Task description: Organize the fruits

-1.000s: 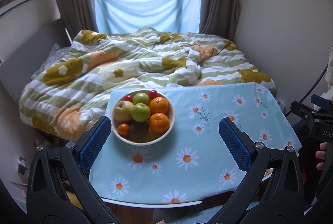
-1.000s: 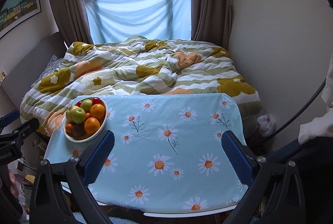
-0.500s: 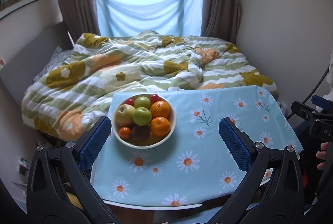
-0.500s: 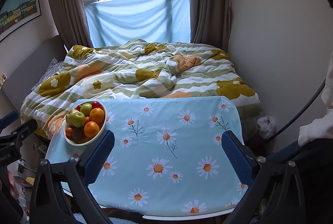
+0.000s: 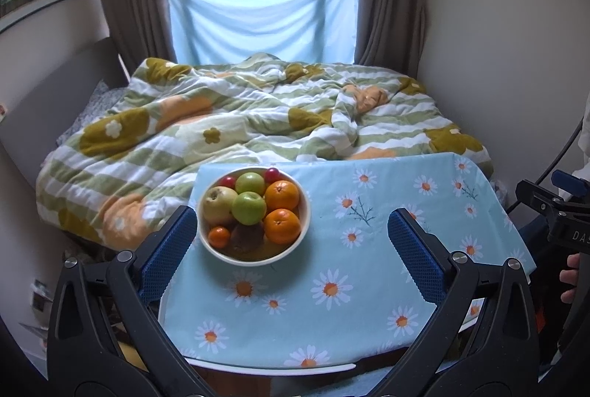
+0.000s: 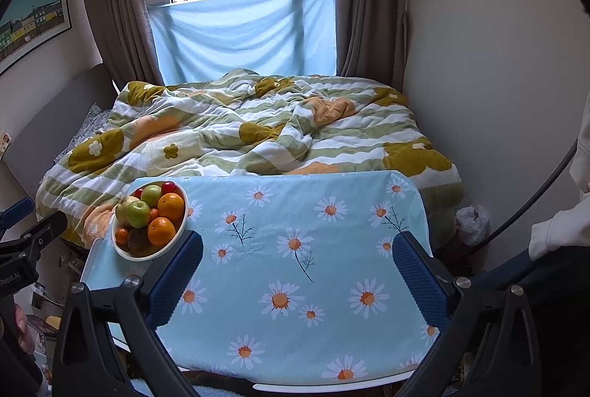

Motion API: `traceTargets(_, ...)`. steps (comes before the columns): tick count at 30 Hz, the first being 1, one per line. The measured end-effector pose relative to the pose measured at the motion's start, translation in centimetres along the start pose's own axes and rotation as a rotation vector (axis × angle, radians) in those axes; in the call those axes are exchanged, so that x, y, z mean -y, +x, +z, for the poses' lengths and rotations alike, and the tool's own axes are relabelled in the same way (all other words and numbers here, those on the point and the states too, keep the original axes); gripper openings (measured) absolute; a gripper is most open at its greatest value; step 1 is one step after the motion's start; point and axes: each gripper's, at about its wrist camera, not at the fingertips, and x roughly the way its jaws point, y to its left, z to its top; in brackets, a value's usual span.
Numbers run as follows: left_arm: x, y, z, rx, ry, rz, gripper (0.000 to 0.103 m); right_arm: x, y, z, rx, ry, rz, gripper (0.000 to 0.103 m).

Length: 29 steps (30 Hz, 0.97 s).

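A white bowl (image 5: 304,212) of fruit stands on the left part of a table with a light blue daisy cloth (image 5: 368,268). It holds two oranges (image 5: 282,195), two green apples (image 5: 249,208), a yellowish apple (image 5: 217,203), a small tangerine (image 5: 219,236), a dark fruit (image 5: 247,235) and red cherries (image 5: 272,173). My left gripper (image 5: 291,249) is open and empty, held above the table's near side, with the bowl between its fingers in view. My right gripper (image 6: 297,271) is open and empty over the table's middle; the bowl (image 6: 182,212) lies to its left.
A bed with a green, white and orange flowered quilt (image 5: 239,124) lies right behind the table. Walls close in on the right. A window with brown curtains and a blue cloth (image 5: 261,17) is at the back. The other gripper shows at each view's edge (image 5: 553,212).
Both views have tilted up slightly, so the table and bowl sit lower in frame. Both grippers stay open and empty. The fruit has not moved.
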Motion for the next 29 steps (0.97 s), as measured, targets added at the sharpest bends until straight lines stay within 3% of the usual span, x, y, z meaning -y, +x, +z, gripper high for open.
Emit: traceTargets(29,-0.39,0.10,0.34,0.035,-0.009,0.038,0.103,-0.06,0.06,0.15,0.000,-0.001,0.002,0.102)
